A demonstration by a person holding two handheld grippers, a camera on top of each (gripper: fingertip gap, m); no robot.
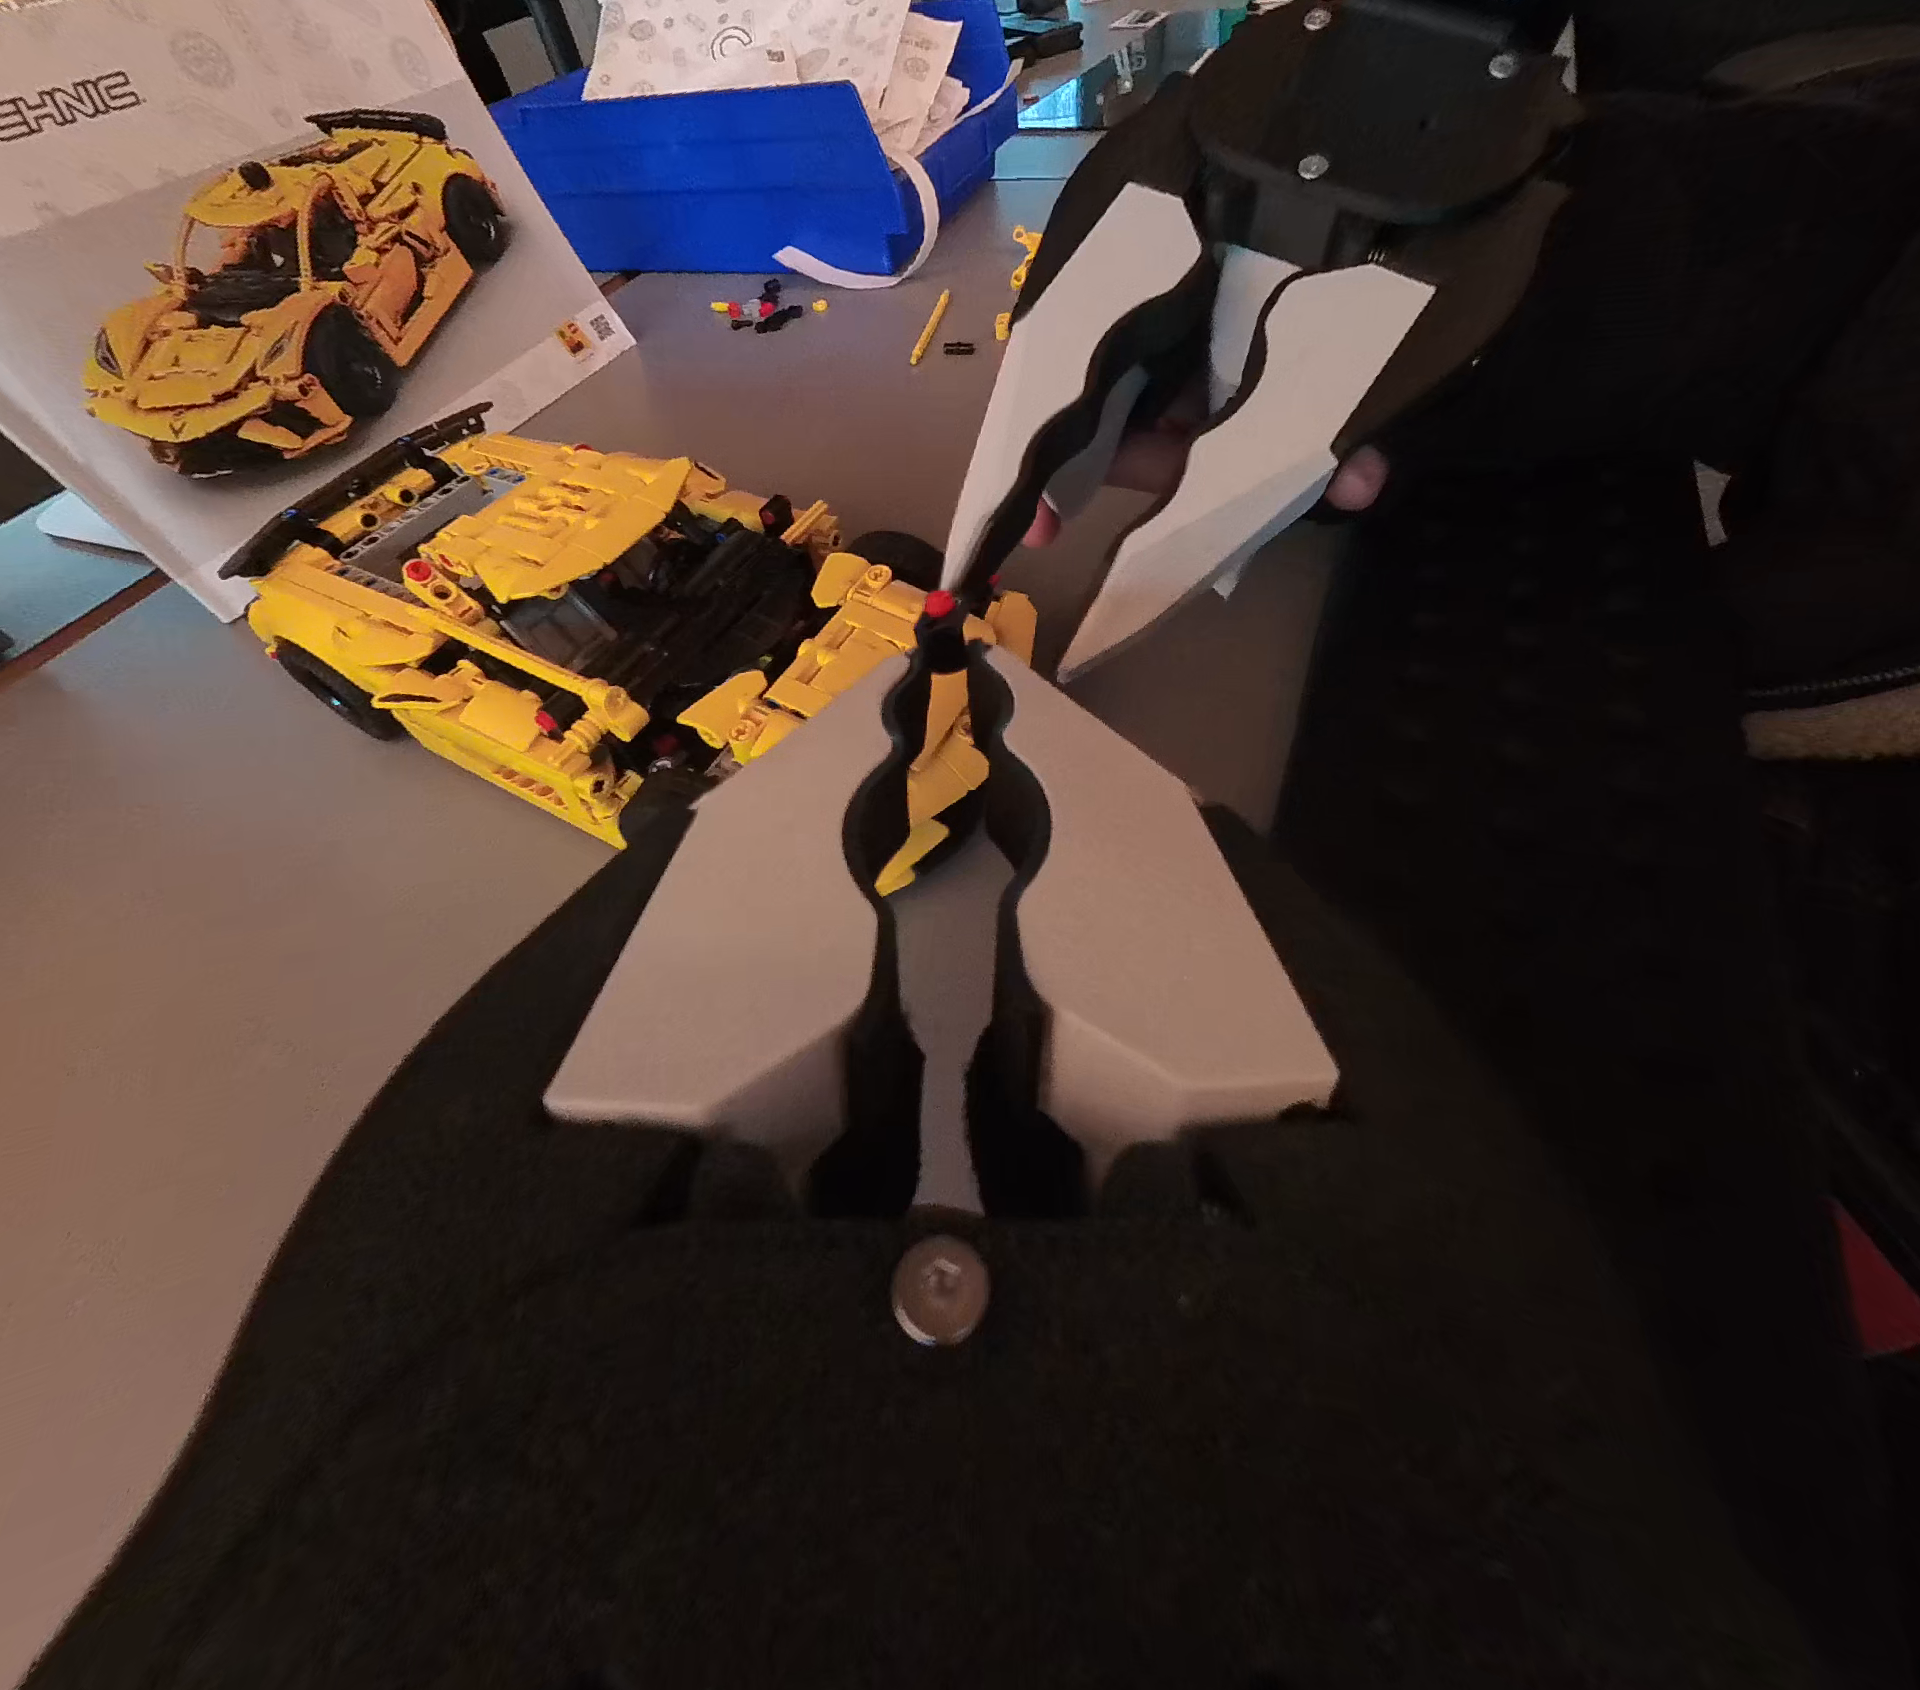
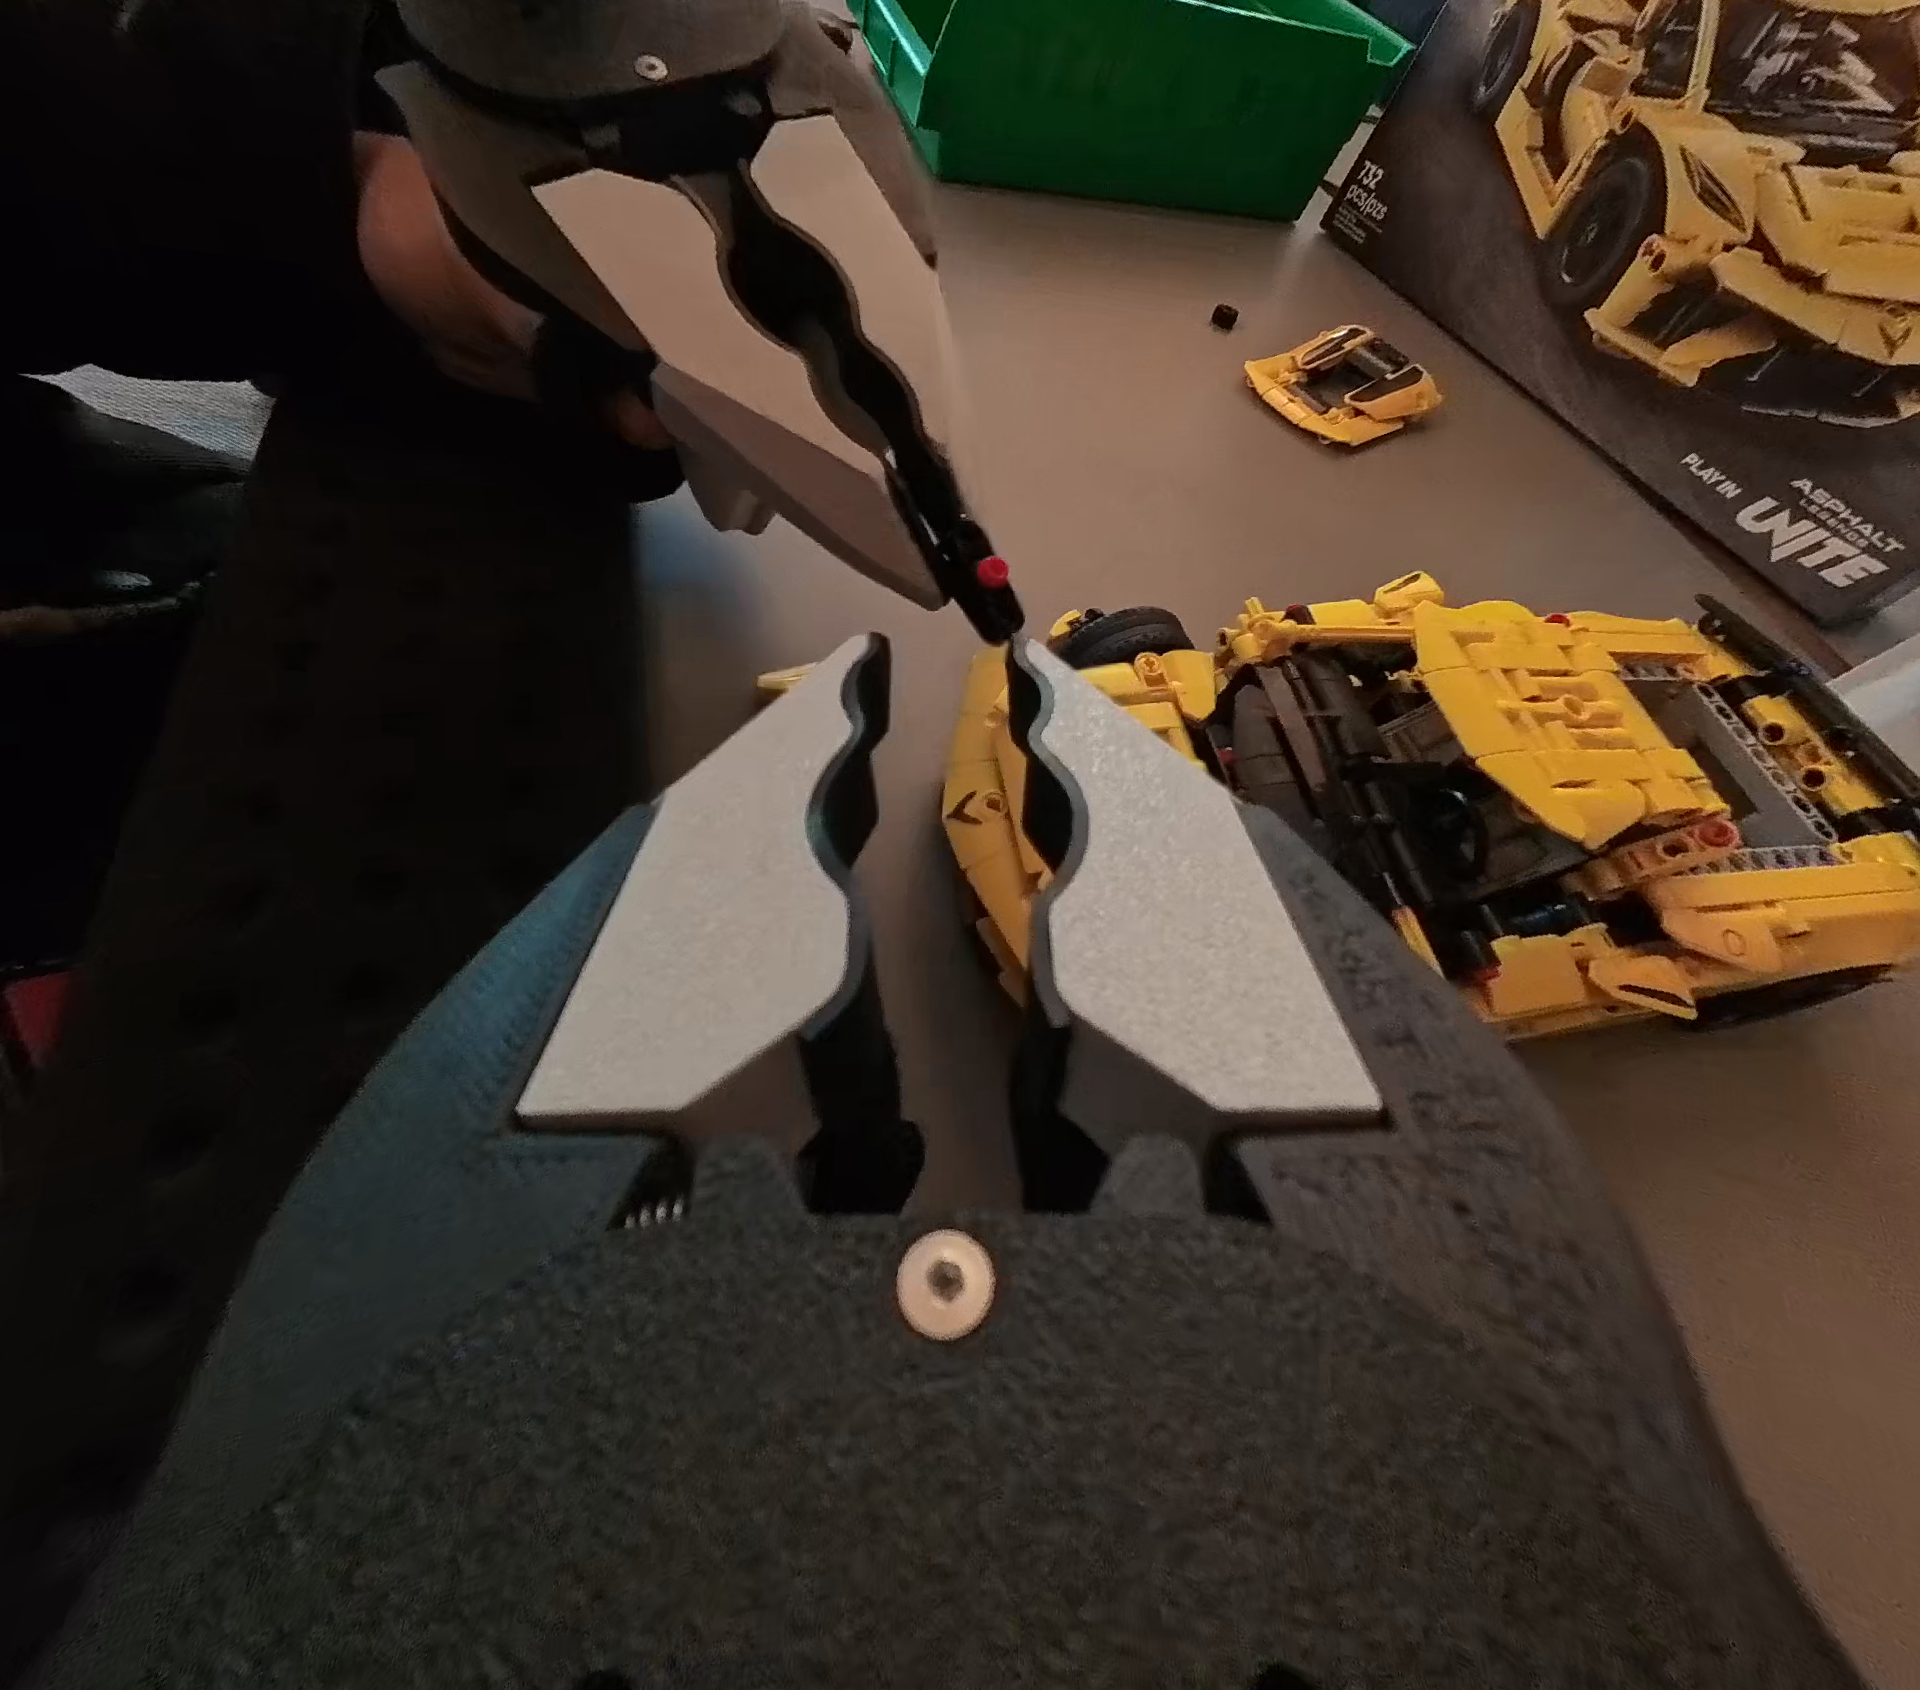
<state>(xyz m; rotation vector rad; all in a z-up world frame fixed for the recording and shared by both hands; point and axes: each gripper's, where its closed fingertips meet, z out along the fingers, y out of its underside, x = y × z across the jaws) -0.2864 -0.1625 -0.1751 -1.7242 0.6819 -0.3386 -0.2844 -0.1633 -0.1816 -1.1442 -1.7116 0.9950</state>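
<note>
My left gripper (image 1: 940,666) is shut on a small black brick part with a red pin (image 1: 940,604); it shows the same way in the right wrist view (image 2: 951,544), with the part (image 2: 987,586) sticking out past the tips. My right gripper (image 2: 945,648) is open and holds nothing. Its right fingertip (image 2: 1023,653) touches the end of the black part. It also shows in the left wrist view (image 1: 1023,617), coming in from the upper right. Just behind both grippers a yellow brick car (image 1: 582,601) (image 2: 1455,809) sits on the grey table (image 1: 208,913).
A blue bin (image 1: 727,186) with paper bags and a propped booklet (image 1: 260,238) stand behind the car; loose small parts (image 1: 764,310) lie near them. A green bin (image 2: 1122,82), the car's box (image 2: 1662,186), a loose yellow sub-assembly (image 2: 1340,383) and a black piece (image 2: 1226,315) lie beyond. My two grippers' fingertips are within a few centimetres of each other.
</note>
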